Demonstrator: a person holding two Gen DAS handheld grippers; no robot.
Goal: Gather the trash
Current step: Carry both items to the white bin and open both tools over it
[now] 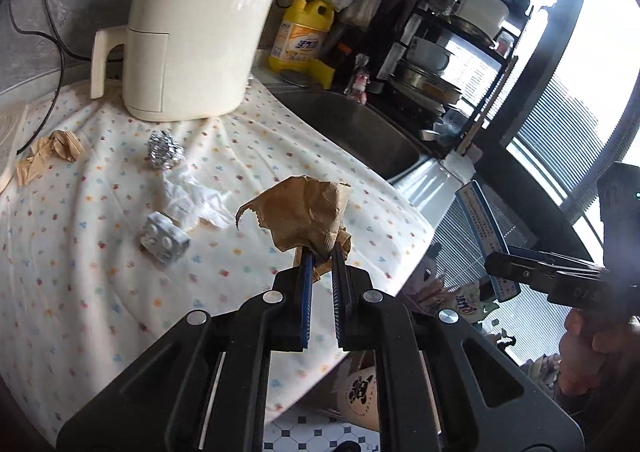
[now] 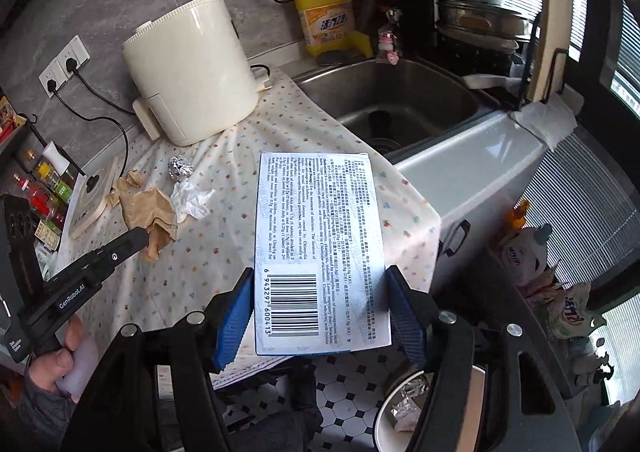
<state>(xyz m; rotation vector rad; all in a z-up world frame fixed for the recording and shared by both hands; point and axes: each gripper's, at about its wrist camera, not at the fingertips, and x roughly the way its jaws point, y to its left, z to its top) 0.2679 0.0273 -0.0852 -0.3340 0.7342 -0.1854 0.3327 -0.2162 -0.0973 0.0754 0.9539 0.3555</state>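
Bin [image 2: 386, 412] on the tiled floor holding foil scraps; my left tongs [image 1: 322, 252] pinch brown paper [image 1: 306, 211], my right tongs [image 2: 322, 316] clamp a box [image 2: 320, 236], above a dotted cloth [image 1: 100, 272] beside the sink [image 2: 400, 99].

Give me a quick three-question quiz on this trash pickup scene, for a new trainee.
1. True or false: the left gripper is shut on brown paper.
2. What does the right gripper hold? A) foil ball B) box C) tissue
3. Fill in: the bin on the floor already holds crumpled ____.

Key: 1 true. 2 B, the box with a barcode. 3 foil. On the cloth lie a foil ball, tissue, blister pack and more paper.
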